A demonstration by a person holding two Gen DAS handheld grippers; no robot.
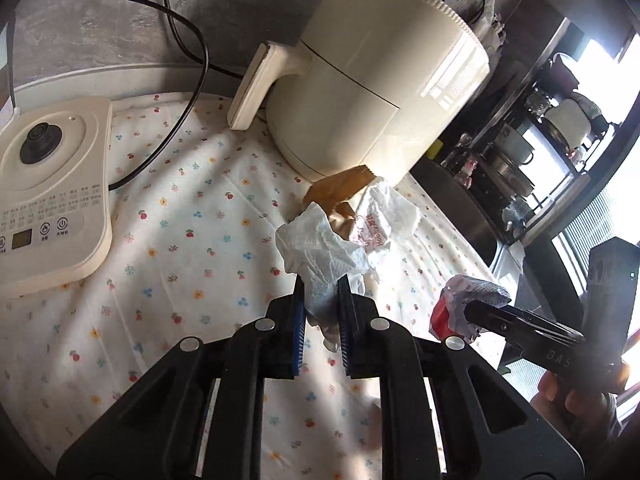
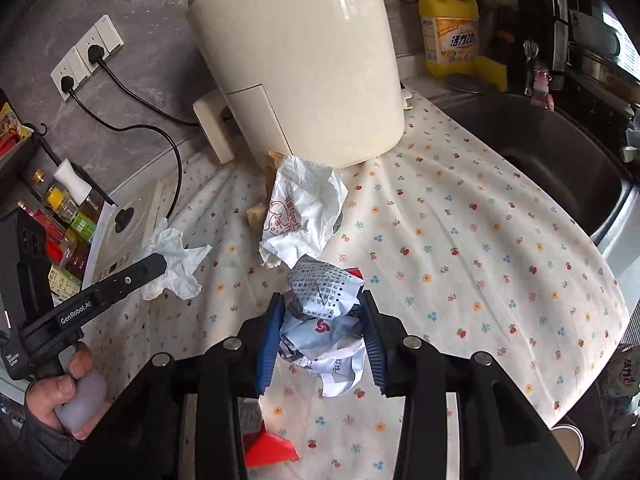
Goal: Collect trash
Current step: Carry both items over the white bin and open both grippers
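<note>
A crumpled tissue [image 1: 320,252] is pinched between the pads of the left gripper [image 1: 320,300], and a wad of printed paper [image 2: 324,312] with a red piece is pinched in the right gripper [image 2: 324,320]; both are held just above the flowered cloth [image 2: 460,240], near its middle. A white wrapper [image 2: 304,208] and a brown bag [image 1: 340,192] are left lying on the cloth against the base of the cream appliance [image 2: 300,60], toward the back edge. For the step to go well, both grips are best kept firm while the wads are carried off, since loose flaps hang below the pads and could be caught on the cloth; no bin is seen. "GenRobot.AI" is read on the left gripper's finger, and "BAS" on the right one. Red print is seen on the wrapper but cannot be read. Chinese characters and "201" are made out on the yellow bottle [image 2: 450,28] by the sink [image 2: 552,152].
</note>
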